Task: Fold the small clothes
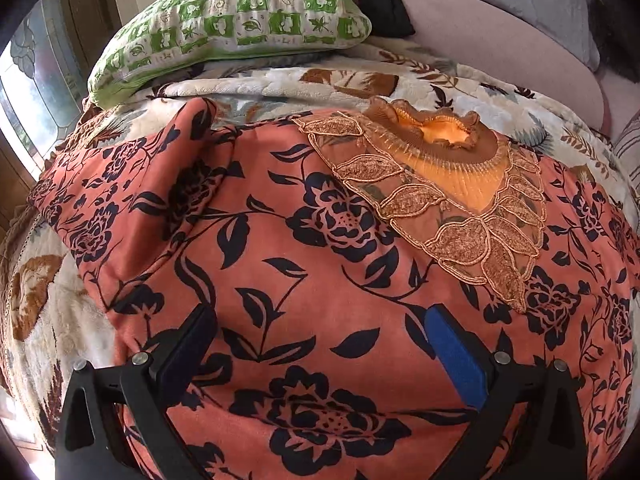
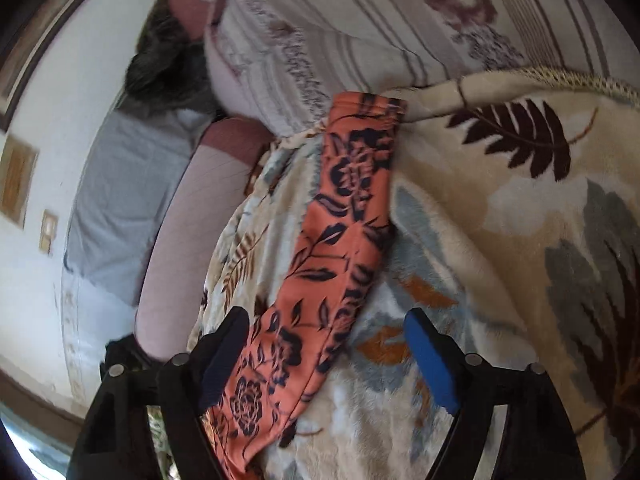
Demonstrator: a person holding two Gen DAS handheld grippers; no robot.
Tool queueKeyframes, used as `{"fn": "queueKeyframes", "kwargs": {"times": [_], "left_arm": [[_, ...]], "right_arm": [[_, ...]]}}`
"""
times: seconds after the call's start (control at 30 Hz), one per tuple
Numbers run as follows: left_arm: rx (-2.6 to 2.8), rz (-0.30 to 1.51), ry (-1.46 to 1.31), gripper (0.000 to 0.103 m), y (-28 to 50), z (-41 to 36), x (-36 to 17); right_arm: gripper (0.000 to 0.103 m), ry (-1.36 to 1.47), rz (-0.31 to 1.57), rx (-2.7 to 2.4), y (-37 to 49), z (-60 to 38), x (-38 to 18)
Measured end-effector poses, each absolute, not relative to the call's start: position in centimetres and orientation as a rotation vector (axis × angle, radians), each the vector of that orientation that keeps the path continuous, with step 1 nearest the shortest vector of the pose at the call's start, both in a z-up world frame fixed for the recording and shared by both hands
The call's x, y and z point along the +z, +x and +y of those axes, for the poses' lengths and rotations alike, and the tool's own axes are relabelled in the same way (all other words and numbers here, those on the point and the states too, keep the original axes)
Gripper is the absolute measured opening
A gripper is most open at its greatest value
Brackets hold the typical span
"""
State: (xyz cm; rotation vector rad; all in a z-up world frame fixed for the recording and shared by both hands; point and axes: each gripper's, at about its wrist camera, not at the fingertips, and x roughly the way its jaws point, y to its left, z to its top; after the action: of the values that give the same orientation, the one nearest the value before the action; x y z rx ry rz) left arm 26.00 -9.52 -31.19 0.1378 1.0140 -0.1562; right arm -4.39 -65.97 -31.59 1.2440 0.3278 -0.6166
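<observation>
A coral top with a dark navy flower print (image 1: 320,264) lies spread on a floral blanket (image 1: 280,80). Its neck has an orange ruffled collar (image 1: 444,134) and a lace leaf yoke. Its left sleeve (image 1: 132,196) lies folded over at the left. My left gripper (image 1: 320,320) is open, its fingers hovering wide apart over the front of the top. In the right wrist view the other sleeve (image 2: 344,232) stretches out across the blanket (image 2: 500,240). My right gripper (image 2: 326,328) is open, with that sleeve lying between its fingers.
A green and white checked pillow (image 1: 236,28) sits at the back left of the bed. A pink cushion (image 1: 500,44) and a dark cloth lie behind. A striped floral pillow (image 2: 360,32) and a grey pillow (image 2: 120,184) lie beyond the sleeve.
</observation>
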Motion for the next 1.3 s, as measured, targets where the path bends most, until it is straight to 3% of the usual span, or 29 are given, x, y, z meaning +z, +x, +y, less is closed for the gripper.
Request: {"fn": "queueKeyframes", "kwargs": {"times": [0.13, 0.27, 0.3, 0.33, 0.37, 0.5, 0.7, 0.83, 1.07, 1.2, 1.27, 1.3], "left_arm": [[-0.171, 1.000, 0.164, 0.103, 25.9, -10.0, -32.2], [-0.183, 0.990, 0.139, 0.103, 26.1, -9.8, -32.6], [-0.181, 0.986, 0.126, 0.103, 26.1, -9.8, -32.6], [-0.178, 0.983, 0.125, 0.103, 26.2, -9.7, -32.7], [-0.176, 0.978, 0.132, 0.103, 26.3, -9.8, -32.8], [-0.172, 0.978, 0.146, 0.103, 26.4, -9.9, -32.8], [-0.205, 1.027, 0.112, 0.103, 26.3, -8.8, -31.5], [-0.118, 0.928, 0.084, 0.103, 25.9, -5.6, -29.3], [0.115, 0.785, 0.050, 0.103, 26.0, 2.8, -26.4], [0.225, 0.763, 0.000, 0.103, 26.5, 7.0, -26.0], [0.251, 0.766, -0.027, 0.103, 26.8, 8.3, -25.8], [0.261, 0.768, -0.038, 0.103, 26.9, 8.7, -25.7]], "right_arm": [[0.078, 1.330, 0.160, -0.608, -3.7, -70.2, -33.3], [0.071, 1.311, 0.156, -0.677, -1.9, -72.7, -34.8], [0.061, 1.297, 0.166, -0.667, -1.3, -73.0, -34.9], [0.039, 1.278, 0.181, -0.648, -0.8, -73.6, -35.0], [0.029, 1.257, 0.209, -0.636, 0.0, -74.0, -35.0], [0.009, 1.203, 0.229, -0.650, 1.0, -73.4, -34.2], [0.008, 1.038, 0.158, -0.375, 4.9, -65.8, -26.0], [0.008, 0.959, 0.171, -0.110, 8.9, -56.0, -21.4], [0.008, 0.865, 0.412, 0.181, 19.5, -36.0, -22.5], [0.015, 0.854, 0.674, 0.239, 24.8, -25.8, -27.7], [0.048, 0.853, 0.821, 0.300, 26.0, -21.6, -30.8], [0.085, 0.857, 0.869, 0.348, 25.8, -19.5, -32.1]]}}
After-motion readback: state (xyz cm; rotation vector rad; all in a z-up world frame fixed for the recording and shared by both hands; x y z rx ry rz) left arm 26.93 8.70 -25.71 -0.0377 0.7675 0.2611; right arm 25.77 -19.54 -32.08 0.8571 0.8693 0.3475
